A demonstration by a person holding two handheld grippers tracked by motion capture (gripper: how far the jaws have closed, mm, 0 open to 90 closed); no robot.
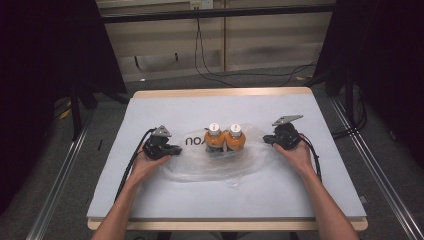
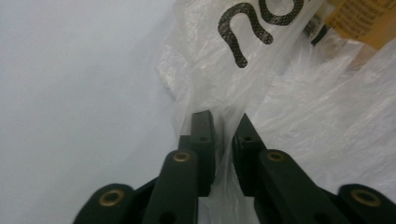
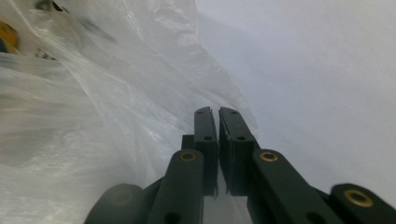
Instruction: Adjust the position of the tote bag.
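Thin clear plastic, gripped loosely at both ends.
On the desk [image 1: 150, 200], the bag [image 1: 220, 167] lies mid-way with two orange bottles [image 1: 225, 140] inside; my left gripper [image 2: 223, 126] has a fold between slightly parted jaws, my right gripper [image 3: 215, 116] pinches the right edge, jaws almost together. I judge the film could slip free or tear, tipping the bottles.

Black letters "no" on the clear plastic bag [image 2: 243, 70] (rest cut off), yellow label print unreadable.
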